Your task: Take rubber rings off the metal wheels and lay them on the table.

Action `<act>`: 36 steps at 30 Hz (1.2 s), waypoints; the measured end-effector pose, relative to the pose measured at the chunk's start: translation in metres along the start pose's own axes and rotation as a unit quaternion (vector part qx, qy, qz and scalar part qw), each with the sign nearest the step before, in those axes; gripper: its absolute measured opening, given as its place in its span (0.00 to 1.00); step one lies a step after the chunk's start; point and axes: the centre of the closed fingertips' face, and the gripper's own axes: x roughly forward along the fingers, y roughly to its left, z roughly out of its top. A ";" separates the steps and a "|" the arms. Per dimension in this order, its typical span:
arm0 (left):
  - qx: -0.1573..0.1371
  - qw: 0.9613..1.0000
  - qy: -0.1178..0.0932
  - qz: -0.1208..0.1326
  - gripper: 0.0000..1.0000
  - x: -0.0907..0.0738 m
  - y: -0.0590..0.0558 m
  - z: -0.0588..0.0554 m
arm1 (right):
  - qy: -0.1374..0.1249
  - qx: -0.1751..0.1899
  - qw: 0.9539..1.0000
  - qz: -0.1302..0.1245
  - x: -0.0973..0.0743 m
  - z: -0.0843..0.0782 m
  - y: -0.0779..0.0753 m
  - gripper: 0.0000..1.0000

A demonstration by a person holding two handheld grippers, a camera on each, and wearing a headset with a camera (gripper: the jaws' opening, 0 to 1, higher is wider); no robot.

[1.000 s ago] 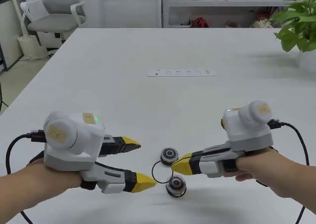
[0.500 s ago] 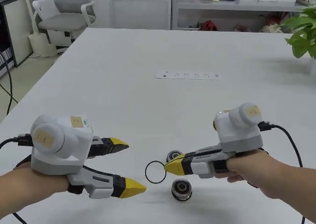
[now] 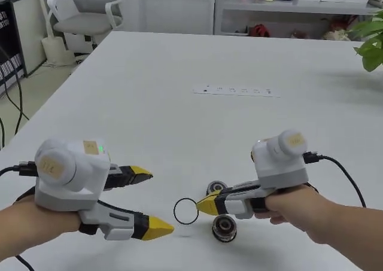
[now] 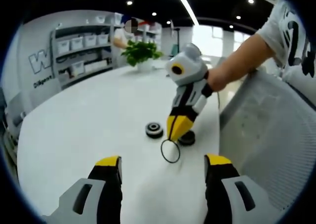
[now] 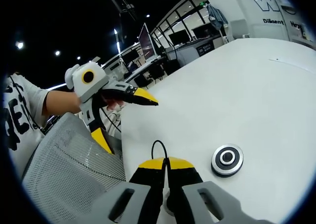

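The right gripper (image 3: 203, 204) has its fingers clamped on the rubber ring (image 3: 186, 199). The ring projects from the tips toward 9 o'clock over the counter (image 3: 179, 121). The left gripper (image 3: 152, 200), fingers apart, sits beyond at 9 o'clock.

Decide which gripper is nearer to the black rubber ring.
Right. The right gripper is shut on the rubber ring, pinching its edge. The left gripper is open and apart from the ring, with bare table between them.
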 end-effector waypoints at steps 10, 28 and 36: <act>0.002 1.000 0.003 0.002 0.68 -0.001 -0.001 -0.004 | 0.009 -0.004 1.000 -0.011 0.008 -0.005 -0.002 0.00; 0.004 1.000 0.011 0.001 0.68 -0.002 0.004 -0.011 | 0.028 -0.021 0.999 -0.023 0.010 -0.014 -0.005 0.08; 0.012 1.000 0.017 -0.005 0.67 0.001 0.003 -0.010 | 0.017 -0.024 0.999 -0.023 -0.002 -0.007 -0.005 0.12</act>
